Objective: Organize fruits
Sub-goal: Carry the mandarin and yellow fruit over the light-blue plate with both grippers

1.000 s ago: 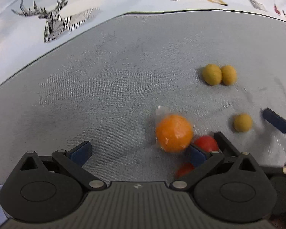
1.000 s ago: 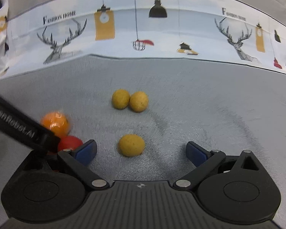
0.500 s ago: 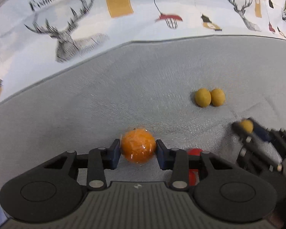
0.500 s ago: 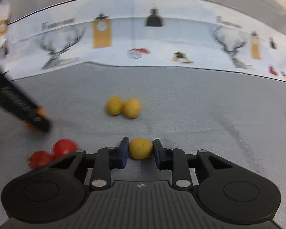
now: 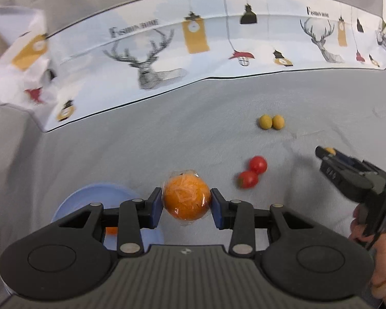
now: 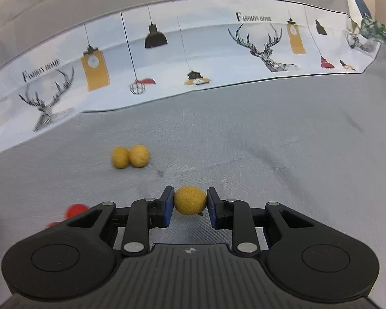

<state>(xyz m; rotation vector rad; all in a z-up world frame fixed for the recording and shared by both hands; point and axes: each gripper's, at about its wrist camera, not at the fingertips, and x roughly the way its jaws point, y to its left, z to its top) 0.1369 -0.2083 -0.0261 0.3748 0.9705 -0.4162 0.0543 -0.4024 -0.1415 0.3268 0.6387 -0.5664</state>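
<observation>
While my left hand-held gripper point(image 5: 186, 204) grasps the wrapped orange point(image 5: 186, 197) at lower centre, above a blue plate point(image 5: 72, 203), my right hand-held gripper point(image 6: 190, 203) clenches a yellow fruit point(image 6: 190, 200). Two red tomatoes point(image 5: 252, 172) lie right of centre on the grey worktop point(image 5: 167, 134).

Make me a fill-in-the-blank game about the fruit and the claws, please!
1. The left claw is squeezing the wrapped ____.
2. The right claw is squeezing one small ____ fruit.
3. ____ red tomatoes lie on the grey cloth.
4. The plate beside the left claw is ____.

Missing words: orange; yellow; two; blue
</observation>
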